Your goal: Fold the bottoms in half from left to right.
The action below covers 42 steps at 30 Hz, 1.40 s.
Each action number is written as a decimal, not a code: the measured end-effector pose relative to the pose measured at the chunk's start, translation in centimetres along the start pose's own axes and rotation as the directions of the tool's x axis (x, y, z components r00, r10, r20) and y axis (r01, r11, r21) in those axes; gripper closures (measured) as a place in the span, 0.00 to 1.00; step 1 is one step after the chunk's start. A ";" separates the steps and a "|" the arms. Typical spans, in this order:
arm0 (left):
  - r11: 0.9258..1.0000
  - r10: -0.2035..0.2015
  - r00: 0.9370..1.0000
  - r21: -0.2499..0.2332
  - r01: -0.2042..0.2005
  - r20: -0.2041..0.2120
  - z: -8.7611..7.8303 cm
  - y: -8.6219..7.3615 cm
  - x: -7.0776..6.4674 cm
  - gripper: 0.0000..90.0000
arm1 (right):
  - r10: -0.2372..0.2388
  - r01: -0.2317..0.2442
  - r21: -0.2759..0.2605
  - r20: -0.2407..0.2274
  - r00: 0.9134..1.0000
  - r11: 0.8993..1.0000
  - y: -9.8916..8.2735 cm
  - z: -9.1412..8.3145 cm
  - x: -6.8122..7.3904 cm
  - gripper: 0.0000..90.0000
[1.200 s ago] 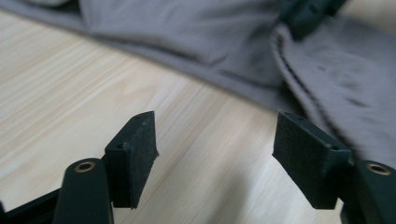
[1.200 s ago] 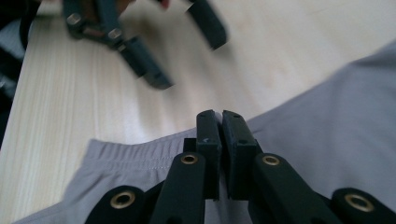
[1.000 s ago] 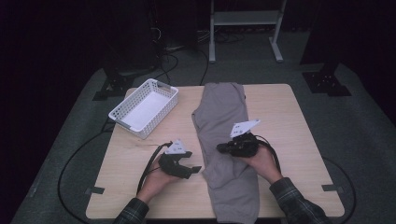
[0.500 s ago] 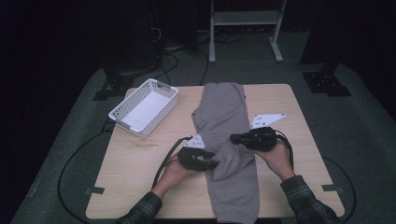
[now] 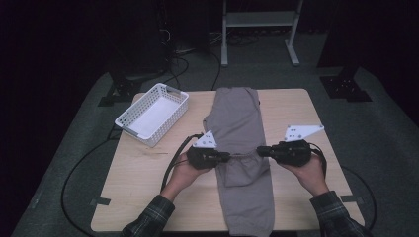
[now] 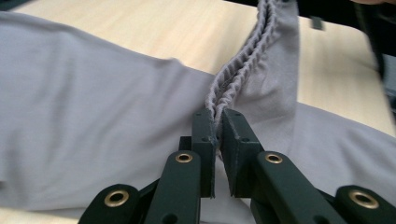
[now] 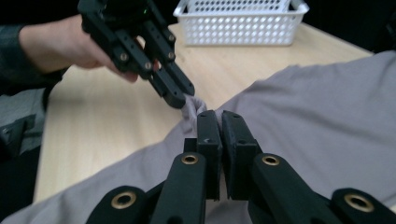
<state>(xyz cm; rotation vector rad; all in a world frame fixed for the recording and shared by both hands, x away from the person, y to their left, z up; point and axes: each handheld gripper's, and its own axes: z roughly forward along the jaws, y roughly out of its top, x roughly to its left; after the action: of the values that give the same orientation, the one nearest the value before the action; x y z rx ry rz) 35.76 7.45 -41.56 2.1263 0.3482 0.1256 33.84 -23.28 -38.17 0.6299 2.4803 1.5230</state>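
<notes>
A pair of grey trousers [image 5: 237, 118] lies lengthwise down the middle of the wooden table [image 5: 143, 182], folded over on itself. Its ribbed elastic band [image 6: 243, 74] is stretched between my two grippers, slightly above the cloth. My left gripper [image 5: 225, 157] has just been closing and now pinches one end of that band [image 6: 218, 119]. My right gripper [image 5: 261, 152] is shut on the other end [image 7: 219, 116]. In the right gripper view the left gripper [image 7: 180, 100] grips the cloth close ahead, with the trousers [image 7: 317, 121] spread below.
A white plastic basket [image 5: 153, 113] stands at the table's far left corner, also seen as the basket [image 7: 240, 21] in the right gripper view. Black cables [image 5: 170, 170] trail off the left side. A metal stand [image 5: 257, 29] is on the floor behind the table.
The left gripper came right onto the trousers and closed on the band. The right gripper moved right with its end, and the band now stretches between them, a little raised.
</notes>
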 end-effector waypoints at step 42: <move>0.976 0.048 0.997 0.212 -0.059 0.056 3.2 -4.2 -2.4 0.60 | 0.032 0.004 0.255 -0.136 0.990 0.967 -6.7 2.7 4.2 0.60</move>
<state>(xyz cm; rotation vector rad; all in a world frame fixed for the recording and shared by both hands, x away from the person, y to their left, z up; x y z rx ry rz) 33.36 6.35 -46.72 2.3477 0.2850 0.0679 29.20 -21.83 -45.00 0.5976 2.8124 1.3042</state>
